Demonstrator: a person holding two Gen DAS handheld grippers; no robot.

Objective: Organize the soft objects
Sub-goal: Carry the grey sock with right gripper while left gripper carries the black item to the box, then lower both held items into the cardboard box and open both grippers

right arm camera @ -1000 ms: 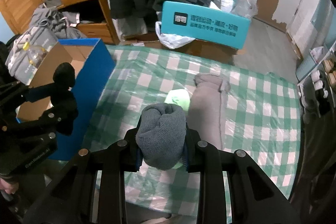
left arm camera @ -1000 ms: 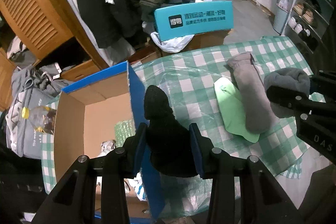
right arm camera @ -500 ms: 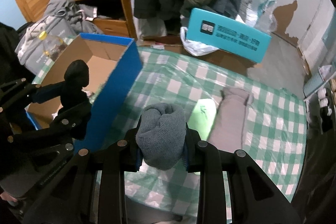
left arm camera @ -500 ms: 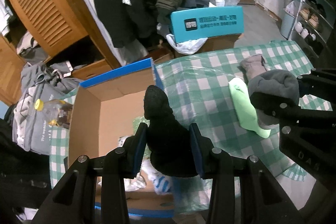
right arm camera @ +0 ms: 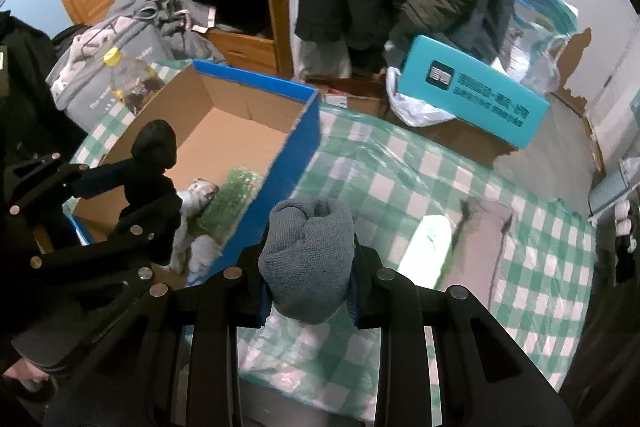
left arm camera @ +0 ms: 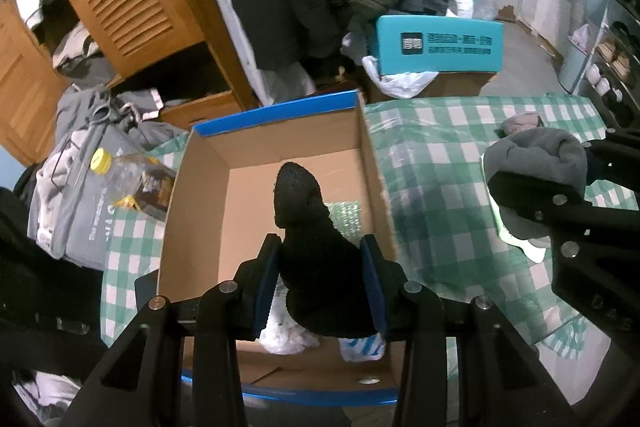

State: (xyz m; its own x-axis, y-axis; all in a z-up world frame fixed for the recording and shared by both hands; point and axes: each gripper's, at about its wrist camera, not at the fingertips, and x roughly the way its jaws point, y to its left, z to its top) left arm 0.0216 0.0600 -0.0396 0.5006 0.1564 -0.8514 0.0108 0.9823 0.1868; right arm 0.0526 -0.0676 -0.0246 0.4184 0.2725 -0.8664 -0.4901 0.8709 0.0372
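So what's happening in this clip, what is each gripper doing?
A person is sorting socks with two handheld grippers. The left gripper is shut on a black sock, held over the open cardboard box. The right gripper is shut on a rolled grey sock, above the checked tablecloth beside the box. A green sock and a long grey sock lie on the cloth.

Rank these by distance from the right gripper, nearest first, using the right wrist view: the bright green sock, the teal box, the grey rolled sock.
1. Grey rolled sock: clamped in the right gripper.
2. Bright green sock: flat on the checked cloth, just right of the gripper.
3. Teal box: beyond the cloth's far edge, upper right.
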